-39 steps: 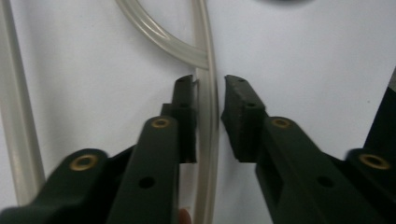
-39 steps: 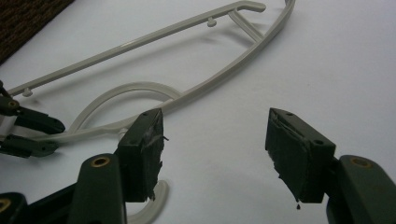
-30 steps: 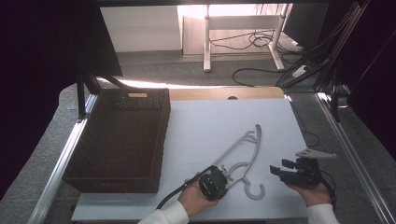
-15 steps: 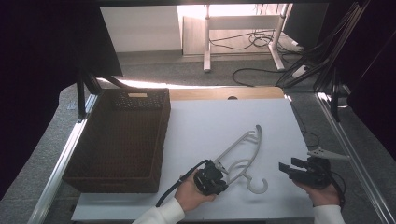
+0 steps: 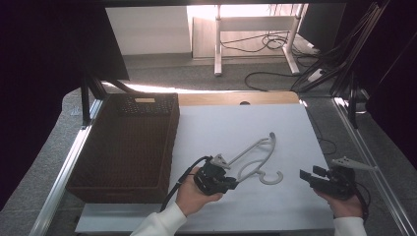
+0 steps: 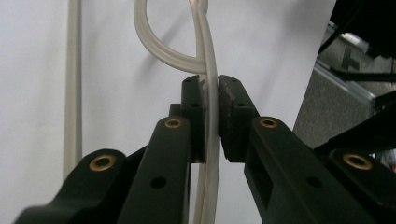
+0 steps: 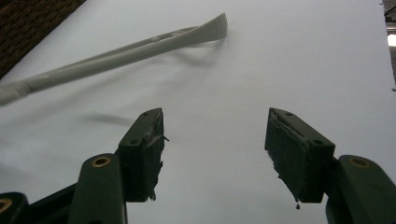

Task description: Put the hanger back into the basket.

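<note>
Gripping smooth curved plastic hanger (image 6: 212, 93), L gripper (image 5: 231, 183); R gripper (image 7: 215, 149) fingers open.

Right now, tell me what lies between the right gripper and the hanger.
Nothing: in the high view, only bare white table top separates the open right gripper from the hanger, which the left gripper clamps.

My fingers (image 6: 233, 121) are black with brass rivets; the hanger (image 5: 253, 160) is pale grey, the table (image 5: 231, 123) white, the woven basket (image 5: 128, 142) dark brown.
</note>
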Demonstrator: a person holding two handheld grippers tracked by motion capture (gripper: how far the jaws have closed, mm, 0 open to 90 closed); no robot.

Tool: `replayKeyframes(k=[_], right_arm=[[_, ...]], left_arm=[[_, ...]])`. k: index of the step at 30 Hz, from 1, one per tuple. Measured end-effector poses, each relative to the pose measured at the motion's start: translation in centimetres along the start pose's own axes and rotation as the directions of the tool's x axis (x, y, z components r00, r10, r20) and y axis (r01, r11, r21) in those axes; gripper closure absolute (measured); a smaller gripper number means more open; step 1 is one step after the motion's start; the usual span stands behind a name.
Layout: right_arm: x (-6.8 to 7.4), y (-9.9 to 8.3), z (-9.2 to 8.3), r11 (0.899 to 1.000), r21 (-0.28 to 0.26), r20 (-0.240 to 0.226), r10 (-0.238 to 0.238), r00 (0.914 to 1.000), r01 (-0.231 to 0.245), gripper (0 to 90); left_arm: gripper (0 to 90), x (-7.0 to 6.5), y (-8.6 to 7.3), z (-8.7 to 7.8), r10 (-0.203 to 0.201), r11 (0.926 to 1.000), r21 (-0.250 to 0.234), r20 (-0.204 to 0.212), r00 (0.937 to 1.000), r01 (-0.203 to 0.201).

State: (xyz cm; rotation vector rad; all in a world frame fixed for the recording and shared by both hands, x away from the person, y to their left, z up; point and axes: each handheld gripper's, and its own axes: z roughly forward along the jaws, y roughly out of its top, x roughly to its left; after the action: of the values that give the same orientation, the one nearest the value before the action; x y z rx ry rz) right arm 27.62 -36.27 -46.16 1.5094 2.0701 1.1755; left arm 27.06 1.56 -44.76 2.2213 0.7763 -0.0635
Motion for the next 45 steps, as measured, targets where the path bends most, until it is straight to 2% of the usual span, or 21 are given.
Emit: replayKeyframes(k=[5, 11, 16, 25, 38, 45], right_arm=[[-0.1, 0.0, 0.0, 1.0, -0.007, 0.005, -0.002, 1.0, 0.002, 37.3], [-0.1, 0.0, 0.0, 1.0, -0.01, 0.01, -0.003, 1.0, 0.003, 37.4], [-0.1, 0.0, -0.1, 1.0, -0.014, 0.013, -0.003, 0.9999, 0.003, 37.4], [-0.2, 0.0, -0.2, 1.0, -0.014, 0.012, -0.001, 0.9999, 0.001, 37.4], [-0.1, 0.0, 0.0, 1.0, -0.008, 0.012, -0.008, 0.9999, 0.008, 37.5], [-0.2, 0.0, 0.0, 1.0, -0.009, 0.014, -0.005, 0.9999, 0.005, 37.5]], left_arm=[[82.4, 0.3, 0.4, -1.4, -0.003, 0.9986, -0.052, 0.005, 1.0, 0.003], [82.5, 0.7, 0.8, -2.5, -0.005, 0.9963, -0.086, 0.007, 1.0, 0.006], [82.6, 1.0, 1.5, -3.9, -0.001, 0.9921, -0.125, 0.001, 1.0, 0.001], [82.6, 1.7, 2.0, -6.4, -0.02, 0.9809, -0.193, 0.007, 0.9998, 0.021], [82.6, 2.4, 1.8, -8.3, -0.026, 0.9735, -0.227, 0.017, 0.9995, 0.029], [82.6, 2.9, 1.8, -10.3, -0.037, 0.9641, -0.262, 0.028, 0.9989, 0.043]])
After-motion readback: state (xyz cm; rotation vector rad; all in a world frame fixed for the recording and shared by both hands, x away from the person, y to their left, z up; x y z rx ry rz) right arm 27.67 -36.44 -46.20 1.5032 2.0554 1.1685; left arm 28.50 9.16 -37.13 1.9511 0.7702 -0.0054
